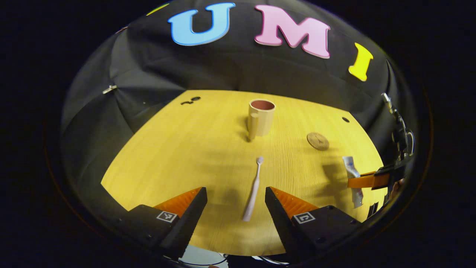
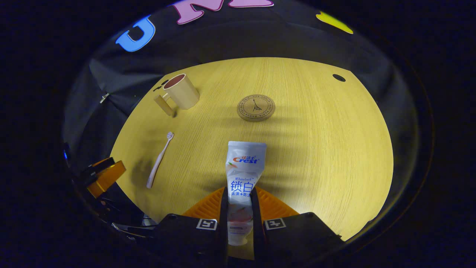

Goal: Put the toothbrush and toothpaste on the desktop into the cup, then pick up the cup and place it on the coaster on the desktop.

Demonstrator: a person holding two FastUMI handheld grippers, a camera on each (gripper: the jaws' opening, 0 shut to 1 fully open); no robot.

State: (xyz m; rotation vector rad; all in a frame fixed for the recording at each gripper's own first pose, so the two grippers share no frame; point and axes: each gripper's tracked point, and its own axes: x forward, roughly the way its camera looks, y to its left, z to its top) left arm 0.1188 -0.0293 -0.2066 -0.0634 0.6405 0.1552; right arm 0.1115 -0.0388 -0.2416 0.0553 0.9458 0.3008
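1. Right gripper (image 2: 240,208) was clamped on the toothpaste (image 2: 243,175); both fingers pressed the lower part of the tube, jaws nearly together. The flat crimped end stuck out ahead of the fingertips, over the desktop (image 2: 327,149).
2. Left gripper (image 1: 236,212) was wide open, holding nothing. The toothbrush (image 1: 253,190) lay flat on the desktop (image 1: 167,156) in the gap between the two fingers, touching neither; handle end near the fingertips, bristle head pointing away.
3. In the left gripper view the right gripper (image 1: 366,180) showed far off to the right of the fingers, with the toothpaste (image 1: 352,175) in its grip.
4. In the right gripper view the toothbrush (image 2: 159,160) lay well left of the fingers, and the left gripper's orange finger (image 2: 106,176) sat just beyond its handle end.
5. Coaster (image 2: 256,107) lay flat straight ahead of the right fingers, past the tube's tip, bare. From the left gripper it (image 1: 317,141) was ahead and to the right.
6. Cup (image 1: 261,118) stood upright farthest out, ahead of the left fingers, beyond the toothbrush head, handle facing the gripper. Inside looked empty. From the right gripper, the cup (image 2: 181,92) was far ahead-left, apart from the coaster.
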